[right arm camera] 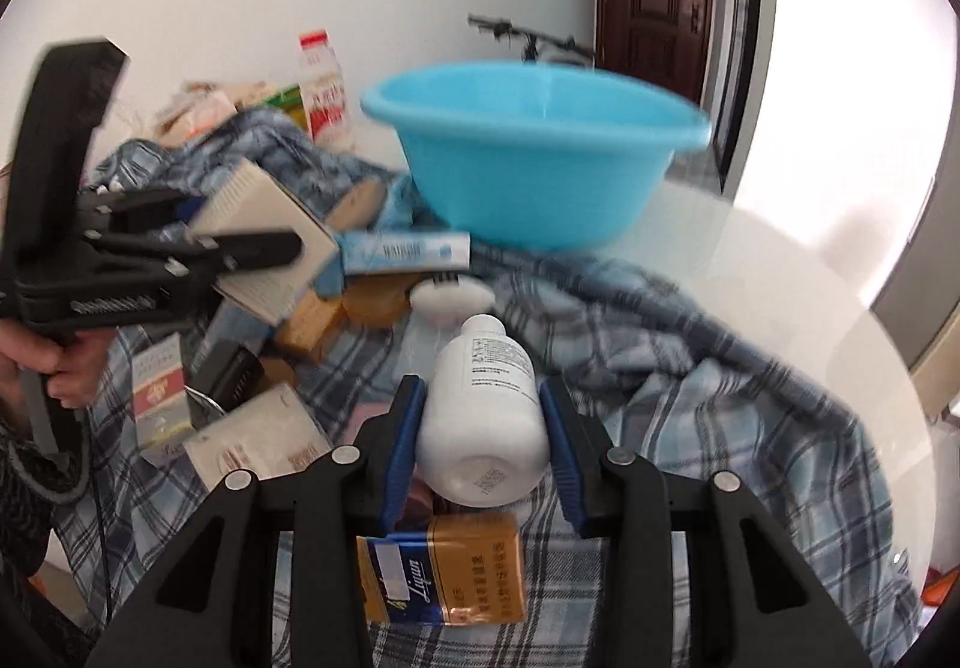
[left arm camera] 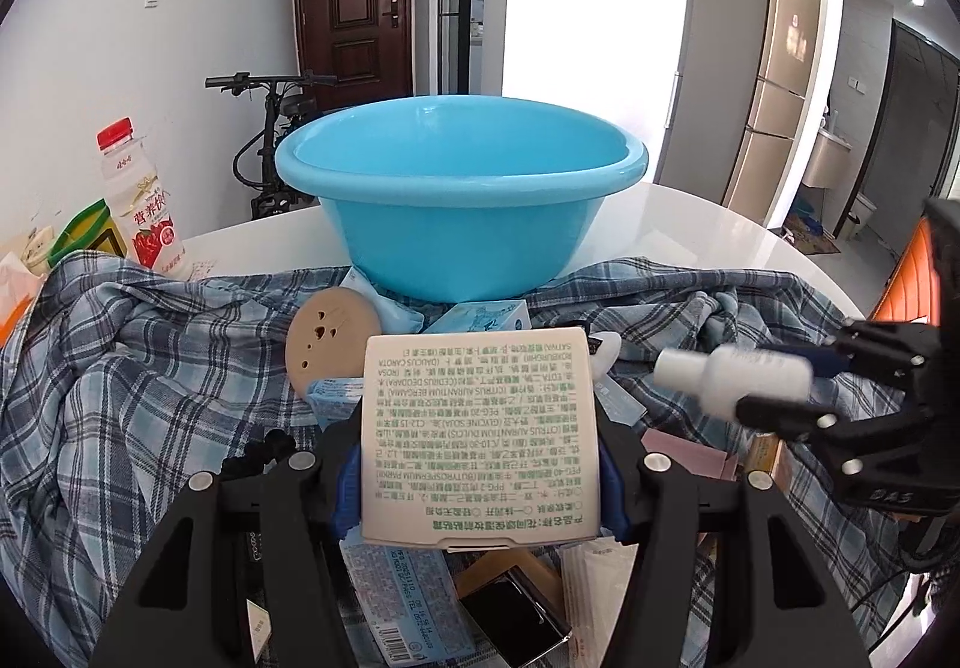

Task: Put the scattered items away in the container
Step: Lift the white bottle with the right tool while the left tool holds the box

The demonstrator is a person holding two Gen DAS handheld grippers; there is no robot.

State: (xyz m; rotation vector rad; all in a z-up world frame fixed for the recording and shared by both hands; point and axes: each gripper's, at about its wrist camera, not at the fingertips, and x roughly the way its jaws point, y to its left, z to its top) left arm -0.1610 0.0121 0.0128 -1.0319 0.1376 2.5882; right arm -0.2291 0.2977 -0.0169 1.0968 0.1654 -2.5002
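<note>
Left wrist view: the left gripper (left arm camera: 480, 464) has its jaws squeezed on a cream box (left arm camera: 480, 431) with green writing, held up off the checked cloth (left arm camera: 150, 356). The blue basin (left arm camera: 459, 194) sits just behind it, at the far edge of the cloth on the white table (left arm camera: 690, 224), and looks empty as far as its inside shows. The right gripper (right arm camera: 483, 428) has its jaws pressed on a white bottle (right arm camera: 486, 404), cap pointing at the basin. More small boxes lie in a pile on the cloth below both grippers. A milk bottle (left arm camera: 141, 200) stands upright near the table's far left edge.
</note>
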